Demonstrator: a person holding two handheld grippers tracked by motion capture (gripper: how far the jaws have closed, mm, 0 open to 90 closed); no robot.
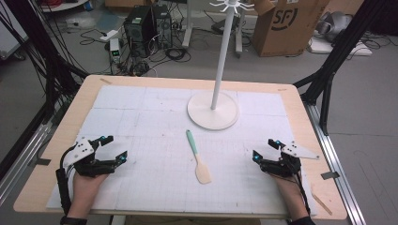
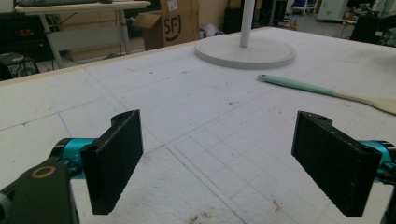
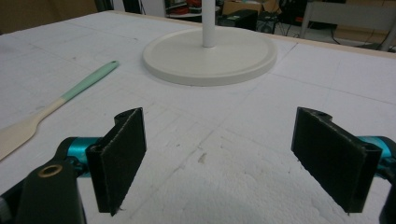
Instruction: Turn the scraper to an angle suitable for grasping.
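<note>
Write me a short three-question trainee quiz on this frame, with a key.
1. True or false: the spatula lies flat on the table, untouched.
2. The spatula's handle end points toward: A) the stand base B) the person C) the left gripper.
3. How do the jaws of the right gripper stand?

Key: 1 true. 2 A. 3 wide apart, holding nothing; the left gripper's too.

spatula [image 1: 197,157] | mint-green handle, cream blade | lying flat | mid-table, near stand base [image 1: 212,110]
</note>
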